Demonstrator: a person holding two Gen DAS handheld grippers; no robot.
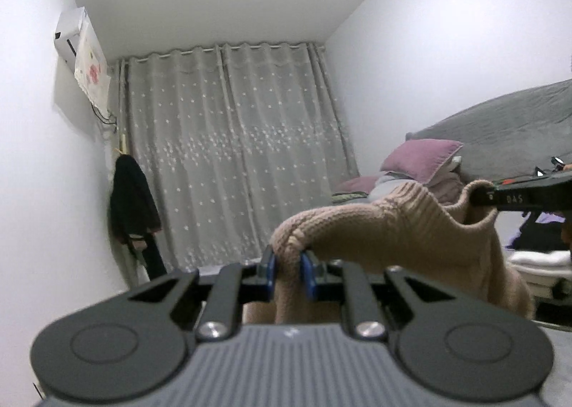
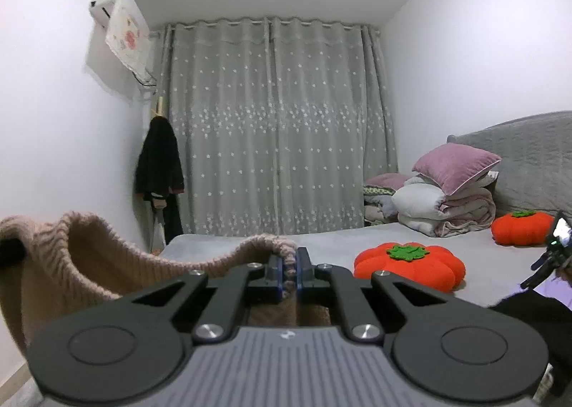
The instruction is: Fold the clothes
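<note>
Above the bed (image 2: pixel 321 246), the left gripper (image 1: pixel 287 273) and right gripper (image 2: pixel 290 269) each pinch an edge of the soft, floppy knitted sweater (image 1: pixel 386 228), which sags between them and looks best held by its edges.

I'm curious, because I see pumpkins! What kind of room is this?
Most likely a bedroom. There is a bed with a pile of pillows and folded blankets at its head, and long curtains cover the far wall.
</note>
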